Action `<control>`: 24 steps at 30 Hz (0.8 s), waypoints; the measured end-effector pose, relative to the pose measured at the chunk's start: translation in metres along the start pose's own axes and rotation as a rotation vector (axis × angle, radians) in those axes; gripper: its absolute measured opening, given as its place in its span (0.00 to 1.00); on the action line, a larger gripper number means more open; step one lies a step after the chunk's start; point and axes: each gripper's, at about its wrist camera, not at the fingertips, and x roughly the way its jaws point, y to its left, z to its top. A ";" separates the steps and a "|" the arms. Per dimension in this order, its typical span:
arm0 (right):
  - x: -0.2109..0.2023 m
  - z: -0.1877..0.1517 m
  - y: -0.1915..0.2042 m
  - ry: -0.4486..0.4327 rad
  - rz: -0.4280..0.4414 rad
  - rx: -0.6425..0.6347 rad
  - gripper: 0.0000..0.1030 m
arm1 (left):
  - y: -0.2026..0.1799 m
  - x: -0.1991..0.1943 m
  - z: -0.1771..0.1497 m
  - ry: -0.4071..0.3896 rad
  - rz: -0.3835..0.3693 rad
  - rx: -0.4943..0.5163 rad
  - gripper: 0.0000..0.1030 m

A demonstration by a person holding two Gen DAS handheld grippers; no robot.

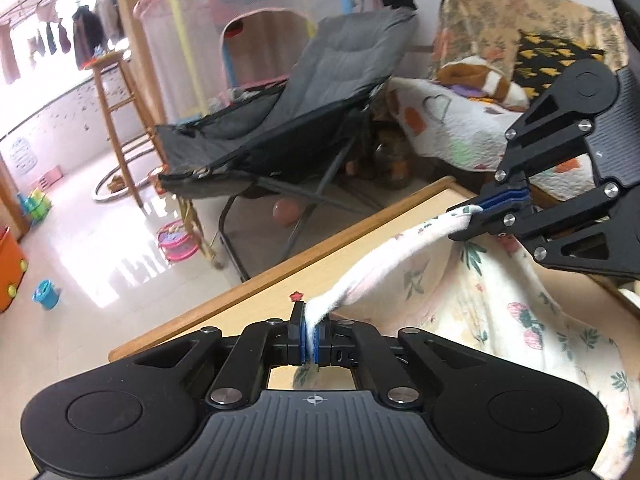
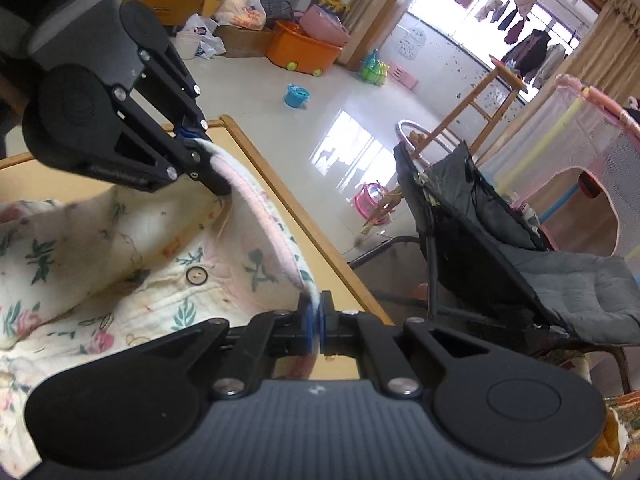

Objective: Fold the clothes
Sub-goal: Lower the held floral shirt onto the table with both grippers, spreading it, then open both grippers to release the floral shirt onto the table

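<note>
Left gripper: your left gripper [image 1: 310, 334] is pressed together on the pink-trimmed edge of the floral garment [image 1: 492, 304]; the cloth comes up out of the blue pads [image 1: 298, 340] and runs off to the right.
Right gripper: your right gripper [image 2: 316, 320] is likewise clamped on the same trimmed edge, with the white cloth squeezed between its blue pads.
Edge between them: the hem runs from one gripper to the other in a shallow sagging arc, lifted clear of the worktop [image 1: 256, 300].
Garment: a cream quilted piece printed with green leaves and pink flowers; a round button [image 2: 196, 276] shows on its front in the right wrist view. The rest of it hangs from the held edge and lies bunched on the worktop.
Worktop: pale wood with a raised wooden rim; the garment lies near the corner by the rim.
Surroundings: a grey folding recliner [image 1: 304, 116] stands on the tiled floor just past the worktop, and a mesh playpen [image 1: 224, 28] is behind it.
Floor: an orange tub on wheels [image 2: 302, 50] and a small blue bucket [image 2: 296, 96] sit well apart from the worktop.
</note>
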 end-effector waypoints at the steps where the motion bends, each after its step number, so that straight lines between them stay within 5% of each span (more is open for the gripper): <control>1: 0.005 -0.001 0.000 0.002 -0.001 0.003 0.03 | 0.003 0.007 0.001 0.010 -0.003 -0.011 0.03; 9: 0.036 -0.009 0.006 0.033 -0.004 0.017 0.03 | 0.012 0.050 -0.006 -0.007 0.009 -0.047 0.04; 24: 0.042 -0.016 0.008 0.027 -0.009 0.031 0.04 | 0.007 0.056 -0.018 -0.042 0.030 -0.028 0.11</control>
